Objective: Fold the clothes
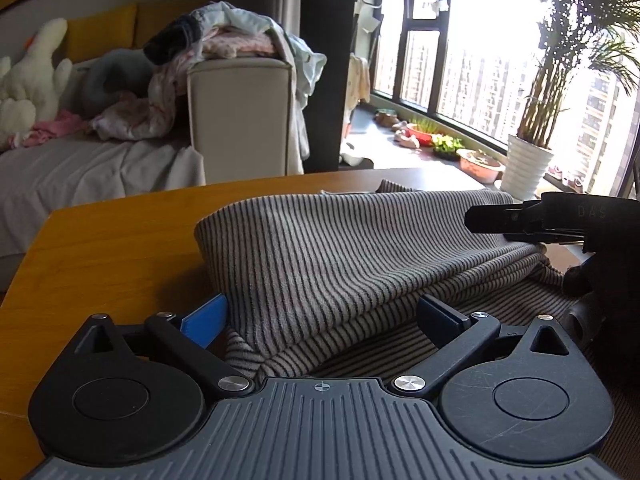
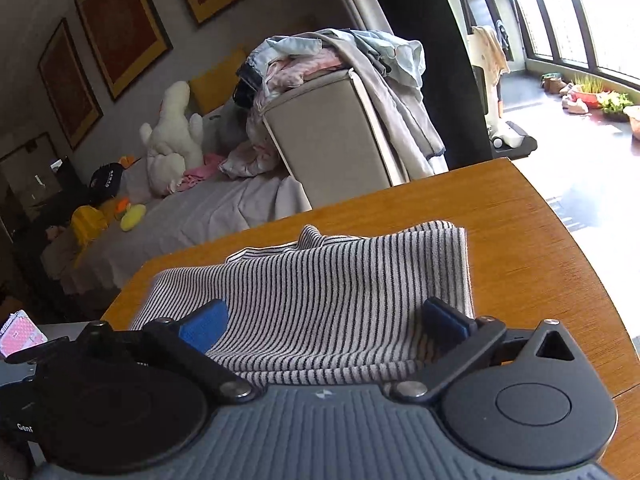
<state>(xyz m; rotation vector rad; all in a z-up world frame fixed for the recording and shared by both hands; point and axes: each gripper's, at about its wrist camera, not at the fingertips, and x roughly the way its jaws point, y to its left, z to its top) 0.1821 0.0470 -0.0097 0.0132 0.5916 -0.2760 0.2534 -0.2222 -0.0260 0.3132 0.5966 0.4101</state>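
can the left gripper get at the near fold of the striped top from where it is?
Probably yes. The left gripper is open with the striped top bunched right between its fingers on the table; nothing sits in front, and the right gripper is off to the side.

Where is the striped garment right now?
In both wrist views the striped garment lies folded on the wooden table, just ahead of both open grippers, with the sofa behind.

Garment: pale grey, thin dark stripes. Table: orange-brown wood grain. My left gripper and right gripper: black, blue pads. Plush toy: white. Cushion: mustard yellow. Planter: white, ribbed.
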